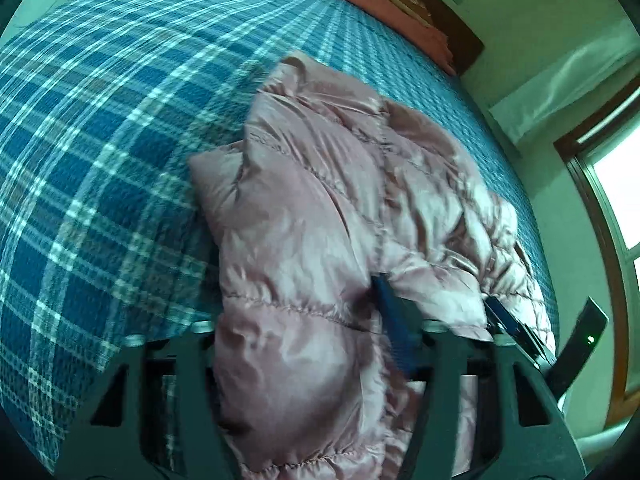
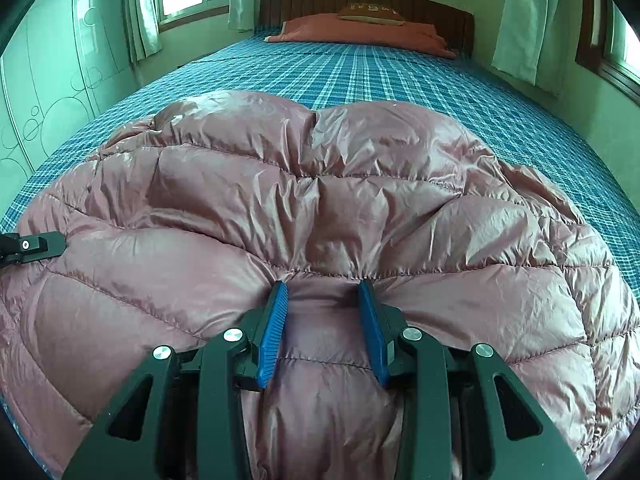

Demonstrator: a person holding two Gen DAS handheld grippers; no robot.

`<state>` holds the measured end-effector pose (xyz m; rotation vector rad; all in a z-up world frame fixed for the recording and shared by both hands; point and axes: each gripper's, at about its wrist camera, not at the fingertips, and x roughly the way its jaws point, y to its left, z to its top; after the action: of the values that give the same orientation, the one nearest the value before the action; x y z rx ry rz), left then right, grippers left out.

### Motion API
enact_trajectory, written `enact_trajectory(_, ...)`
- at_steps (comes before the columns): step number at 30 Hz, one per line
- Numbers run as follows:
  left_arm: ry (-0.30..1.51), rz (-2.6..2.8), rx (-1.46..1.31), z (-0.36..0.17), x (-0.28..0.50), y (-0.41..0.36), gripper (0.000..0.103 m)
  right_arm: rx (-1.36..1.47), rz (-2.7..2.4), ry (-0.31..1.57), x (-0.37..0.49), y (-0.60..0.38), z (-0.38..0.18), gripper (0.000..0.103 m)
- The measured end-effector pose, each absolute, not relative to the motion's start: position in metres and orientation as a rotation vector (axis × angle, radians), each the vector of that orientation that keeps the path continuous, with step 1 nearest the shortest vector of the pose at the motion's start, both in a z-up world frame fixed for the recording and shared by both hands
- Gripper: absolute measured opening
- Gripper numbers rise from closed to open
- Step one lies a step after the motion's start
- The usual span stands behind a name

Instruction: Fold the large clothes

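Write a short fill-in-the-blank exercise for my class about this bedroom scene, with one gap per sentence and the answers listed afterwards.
1. The puffy jacket spread on the bed is ____ in colour.
2. The bed sheet under it has a blue and white ____ pattern.
3. The right gripper has jacket fabric bunched between its blue ____.
4. At the head of the bed lies a reddish ____ by the dark headboard.

Answers: pink; plaid; pads; pillow
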<state>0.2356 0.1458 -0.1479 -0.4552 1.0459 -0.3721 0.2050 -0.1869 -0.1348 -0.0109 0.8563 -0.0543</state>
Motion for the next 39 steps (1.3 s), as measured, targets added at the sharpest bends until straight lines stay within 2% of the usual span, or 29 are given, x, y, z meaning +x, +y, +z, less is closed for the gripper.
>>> enact_trajectory(3, 1.023, -0.363, -0.403, -0.133, 0.230, 0.137, 0.025, -0.014, -0.057, 0.856, 0.205, -0.186, -0.135, 0.037)
enact_trajectory(9, 0.942, -0.294, -0.237, -0.094, 0.212, 0.109, 0.019, -0.018, -0.061, 0.854, 0.205, -0.184, -0.136, 0.037)
enact_trajectory(15, 0.890, -0.310, -0.205, -0.065, 0.200, 0.087, 0.018, -0.025, -0.067, 0.854, 0.206, -0.184, -0.137, 0.037)
enact_trajectory(24, 0.887, -0.289, -0.177, -0.056, 0.198, 0.078, 0.018, -0.003, -0.067, 0.863, 0.205, -0.195, -0.121, 0.038)
enact_trajectory(31, 0.876, -0.290, -0.155, -0.044, 0.195, 0.070, 0.018, 0.036, -0.137, 0.812, 0.168, -0.257, -0.092, 0.038)
enact_trajectory(39, 0.858, -0.292, -0.086, -0.029, 0.189, 0.042, 0.018, 0.096, -0.285, 0.827, 0.116, -0.345, -0.091, 0.038)
